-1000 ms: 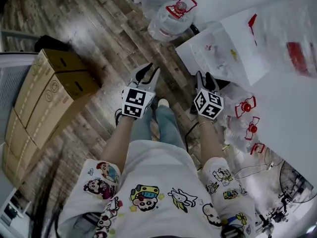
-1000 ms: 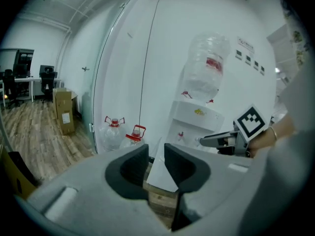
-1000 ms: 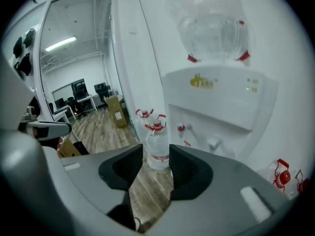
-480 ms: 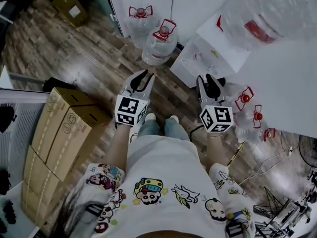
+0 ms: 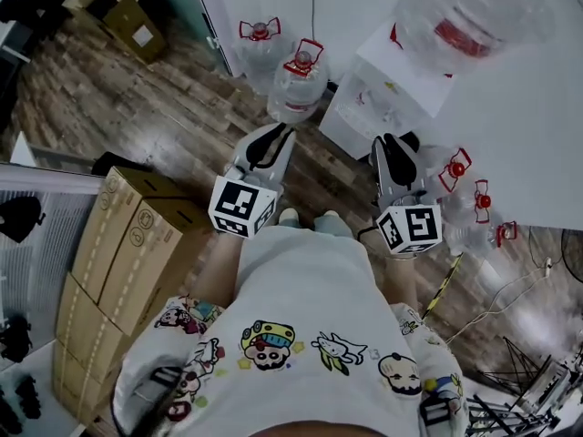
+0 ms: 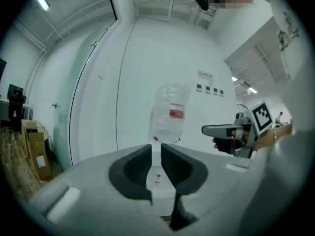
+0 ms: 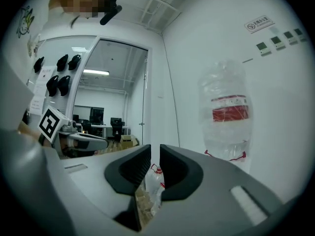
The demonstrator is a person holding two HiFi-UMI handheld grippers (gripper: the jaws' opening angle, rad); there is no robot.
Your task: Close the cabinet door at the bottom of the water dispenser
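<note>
Claws empty, both held up level before my chest. Since a second ago I have stood upright, lifting my left claw and right claw away from the floor. Both have just been closing, and each now shows only a thin slit with nothing between. The water dispenser stands just ahead. Its bottom cabinet door is out of my sight; I judge it probably shut already.

text: none legible | wall sign: too small | bottle label: blurred
</note>
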